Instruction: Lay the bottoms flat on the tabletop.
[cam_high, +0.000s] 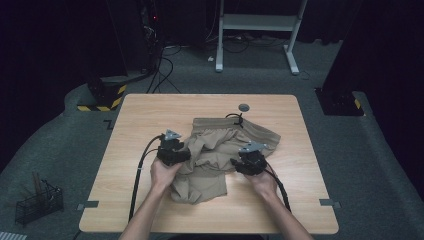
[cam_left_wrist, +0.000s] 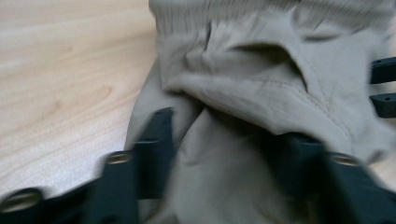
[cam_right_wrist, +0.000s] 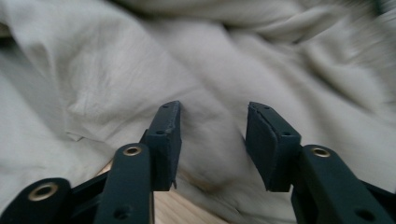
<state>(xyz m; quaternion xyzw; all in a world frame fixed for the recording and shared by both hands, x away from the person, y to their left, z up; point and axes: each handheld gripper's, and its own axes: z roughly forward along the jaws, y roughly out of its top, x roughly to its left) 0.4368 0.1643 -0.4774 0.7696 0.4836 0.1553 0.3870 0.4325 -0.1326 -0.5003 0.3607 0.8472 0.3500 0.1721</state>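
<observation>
The crumpled khaki fabric shorts (cam_high: 220, 155) lie mid-surface (cam_high: 145, 115). Both the left hand-held gripper (cam_high: 181, 156) and the right hand-held gripper (cam_high: 239, 164) stand apart, gripping nothing; loose folds could snag a jaw and drag the heap askew.

High view: table (cam_high: 210, 105) evenly lit from overhead, no glare on the wood; room behind falls off to near black, floor dim grey. Shadows soft and short, mostly under the folds of the tan shorts (cam_high: 220, 150). Image soft and low in detail, slight bowing toward the edges.

Left gripper view: heavy motion blur, own jaws smeared along the bottom, cloth (cam_left_wrist: 261, 93) and wood grain streaky; deep shadow in the creases.

Right gripper view: brighter, cloth (cam_right_wrist: 140, 70) washed out to pale cream. Jaws fairly sharp; upper right corner blurred, far folds out of focus.
</observation>
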